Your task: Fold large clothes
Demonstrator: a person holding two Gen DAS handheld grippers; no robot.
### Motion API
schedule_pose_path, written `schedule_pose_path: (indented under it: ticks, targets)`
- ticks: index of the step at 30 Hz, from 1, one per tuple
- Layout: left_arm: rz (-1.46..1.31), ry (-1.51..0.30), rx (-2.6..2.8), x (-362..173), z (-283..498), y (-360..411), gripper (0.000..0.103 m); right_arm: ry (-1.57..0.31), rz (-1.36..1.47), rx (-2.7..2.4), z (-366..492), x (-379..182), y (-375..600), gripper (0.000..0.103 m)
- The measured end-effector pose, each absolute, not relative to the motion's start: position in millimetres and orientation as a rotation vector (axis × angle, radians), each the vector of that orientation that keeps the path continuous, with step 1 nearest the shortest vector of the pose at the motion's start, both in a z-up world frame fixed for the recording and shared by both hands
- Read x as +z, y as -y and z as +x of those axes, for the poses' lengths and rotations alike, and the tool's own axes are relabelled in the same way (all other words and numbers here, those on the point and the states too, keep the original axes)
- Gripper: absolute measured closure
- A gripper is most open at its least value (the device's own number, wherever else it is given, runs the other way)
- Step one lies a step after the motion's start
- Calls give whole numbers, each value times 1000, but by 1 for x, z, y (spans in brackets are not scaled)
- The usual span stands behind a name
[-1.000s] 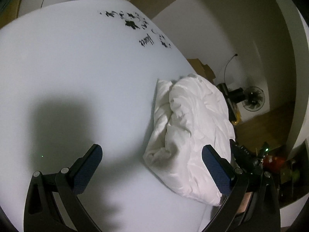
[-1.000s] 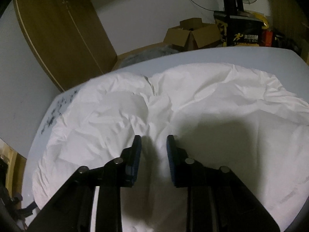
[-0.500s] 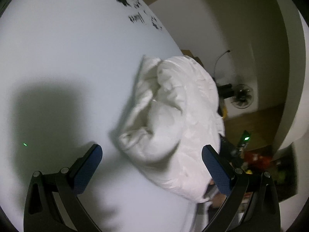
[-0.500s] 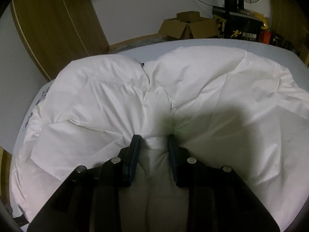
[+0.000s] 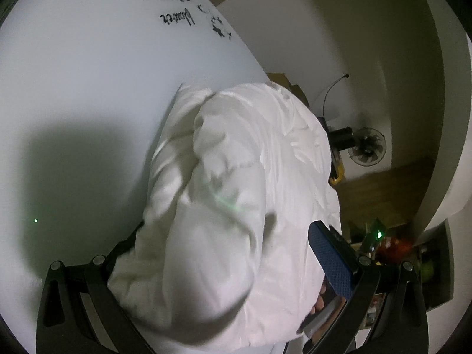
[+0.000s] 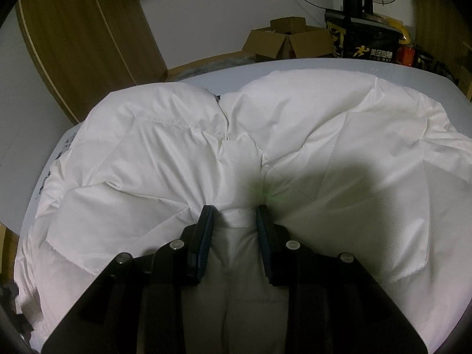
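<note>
A white puffy padded garment (image 5: 236, 183) lies bunched on the pale table (image 5: 73, 88). My left gripper (image 5: 227, 242) is open; the garment's near end bulges between its fingers and hides the left fingertip, while the right blue pad (image 5: 330, 259) shows beside the cloth. In the right wrist view the garment (image 6: 324, 135) spreads across the table. My right gripper (image 6: 236, 215) is shut on a bunched fold of the white garment, with cloth running back between its fingers.
The table carries a black floral print (image 5: 177, 6) at its far end. Beyond the table edge stand cardboard boxes (image 6: 289, 41), a black printed box (image 6: 365, 41), a fan (image 5: 367, 147), a wooden wardrobe (image 6: 79, 32) and clutter (image 5: 392, 244).
The left gripper has moved in over the garment, which now fills the space between its fingers. The right gripper has kept its hold and drawn the garment's fold toward itself.
</note>
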State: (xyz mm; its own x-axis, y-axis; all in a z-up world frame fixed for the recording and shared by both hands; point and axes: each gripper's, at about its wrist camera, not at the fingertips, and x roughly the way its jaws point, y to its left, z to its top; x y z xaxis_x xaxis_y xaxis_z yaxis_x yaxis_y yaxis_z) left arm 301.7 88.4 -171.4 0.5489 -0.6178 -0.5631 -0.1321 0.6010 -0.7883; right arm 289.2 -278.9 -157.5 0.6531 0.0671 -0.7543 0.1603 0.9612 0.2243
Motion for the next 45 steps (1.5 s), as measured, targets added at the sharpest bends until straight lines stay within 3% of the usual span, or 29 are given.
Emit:
schedule_pose_path:
  ticks: [3,5,7,8,15,20,23,25,33,37,41,45]
  targets:
    - [-879,-968,-345,-171,313,-85,2,-858,294,-48,285,-155,282,72]
    - [-866,-969,-328,-171,316,-87,12,-810,353,-40,268,-145,288,72]
    - [-857,-968,-308,-174,318,-92,37,-811,407,2,246,-141,287,72]
    - [-846,-976,-295,-176,320,-93,45,-823,390,8,242,-142,283,72]
    - [-779,-951,-302,-163,320,-84,69,-823,255,-12,242,-158,263,73]
    - [-718,-927,-286,-143,307,-85,71,-822,362,2,190,-124,278,74]
    - [-634,-893,-275,-121,301,-73,71,-928,353,22,178,-145,269,74]
    - [-609,-861,-274,-102,295,-66,71,-885,283,22,178,-155,264,74]
    - [-473,-706,-364,8,252,12,71,-905,302,135,176,-152,273,72]
    - [-382,-669,-374,51,231,75,71,-851,743,369,148,-132,351,71]
    - [-283,-685,-418,73,218,151,71,-659,847,244,86,-96,446,67]
    - [-177,-695,-479,69,198,239,70,-581,918,85,30,-92,520,55]
